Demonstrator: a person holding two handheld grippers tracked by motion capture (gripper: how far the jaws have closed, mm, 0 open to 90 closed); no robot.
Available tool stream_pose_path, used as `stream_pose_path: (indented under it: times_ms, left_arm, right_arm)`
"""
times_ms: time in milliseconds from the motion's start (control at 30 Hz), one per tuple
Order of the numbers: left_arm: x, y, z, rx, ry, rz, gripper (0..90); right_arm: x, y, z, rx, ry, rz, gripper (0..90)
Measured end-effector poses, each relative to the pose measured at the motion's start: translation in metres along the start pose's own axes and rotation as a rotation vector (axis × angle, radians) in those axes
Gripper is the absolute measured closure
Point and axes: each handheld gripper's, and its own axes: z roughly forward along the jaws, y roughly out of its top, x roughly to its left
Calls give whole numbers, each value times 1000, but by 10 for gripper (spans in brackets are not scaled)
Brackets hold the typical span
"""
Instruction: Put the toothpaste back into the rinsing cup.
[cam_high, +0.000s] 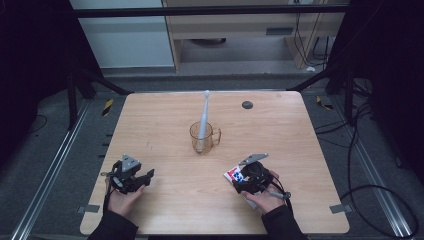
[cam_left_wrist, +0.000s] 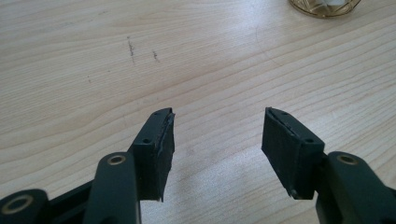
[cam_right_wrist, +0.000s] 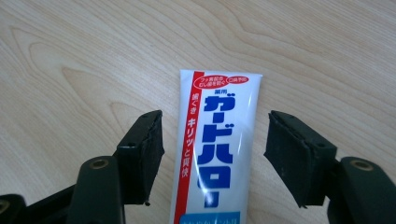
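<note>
Straddling the toothpaste tube (cam_right_wrist: 217, 149), your right gripper (cam_right_wrist: 215, 156) stands wide open with a gap on each side, so centre it and close gently across the tube's flat body. Your left gripper (cam_left_wrist: 217, 149) is wide open too, over bare table (cam_left_wrist: 93, 70). Farther off, the toothbrush (cam_high: 204, 117) stands in the glass mug (cam_high: 204, 138).

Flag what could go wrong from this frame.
1. The right hand-held gripper is open astride the tube; the flat, glossy tube could slip when the gripper closes.
2. The toothbrush leans tall in the cup; a nudge might tip both.
</note>
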Motion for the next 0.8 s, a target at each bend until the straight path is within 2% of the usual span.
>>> stream_pose_path:
  times_ms: [267, 800]
  left_arm:
    - [-1, 0, 1, 4, -3, 3, 427]
    - [-1, 0, 1, 9, -3, 5, 415]
  right_arm:
    - [0, 3, 14, 48, -9, 14, 333]
    - [-2, 1, 31, 105, 9, 30, 335]
